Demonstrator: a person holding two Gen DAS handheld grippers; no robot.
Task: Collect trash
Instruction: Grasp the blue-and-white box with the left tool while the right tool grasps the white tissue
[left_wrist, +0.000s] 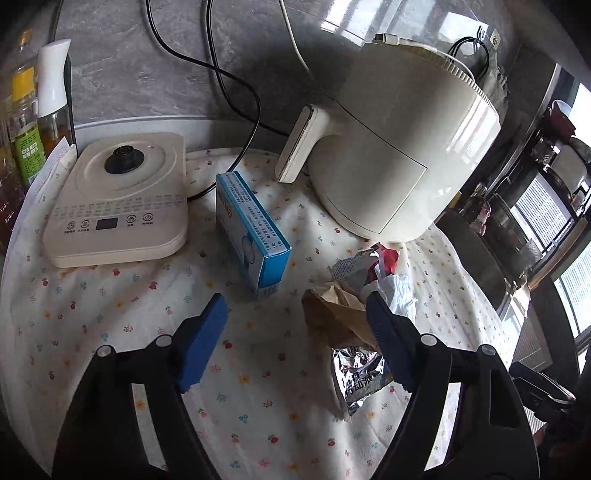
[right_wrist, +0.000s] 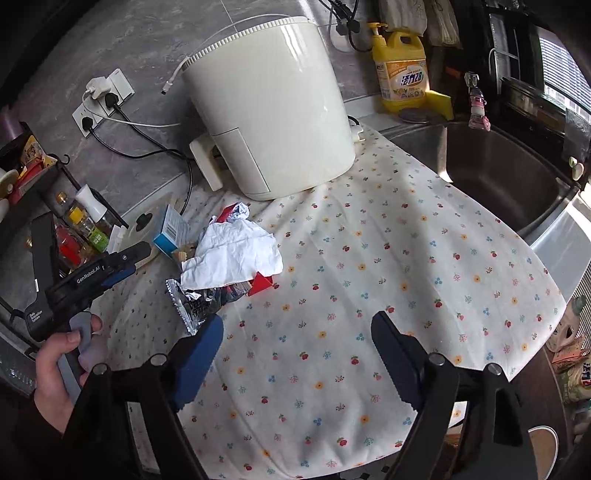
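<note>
Landmark: the cream plastic air fryer (left_wrist: 399, 140) stood at the back of the worktop, on the white flower-print cloth (left_wrist: 110, 314); I place everything else from it.

Trash: a heap lay on the cloth just in front of the fryer – crumpled white paper (right_wrist: 236, 254), a torn brown paper bag (left_wrist: 332, 314), a silver foil wrapper (right_wrist: 195, 306) and a red scrap (right_wrist: 260, 284), all touching or overlapping, so probably one reach could take several.

Left jaws: my left gripper (left_wrist: 295, 339) had its blue pads wide apart and held nothing; the right-hand pad was against the brown bag, the other well clear of it. I judged I was lining up to close on the bag.

Right jaws: my right gripper (right_wrist: 295, 350) was equally wide and empty, over bare cloth in front of the fryer, the foil wrapper just beside its left pad.

Not trash, I judged: the blue cardboard box (left_wrist: 251, 229) standing left of the fryer and the white kettle base (left_wrist: 118, 206) beyond it looked kept.

Risk: foil is slippery; the cloth might bunch up.
</note>
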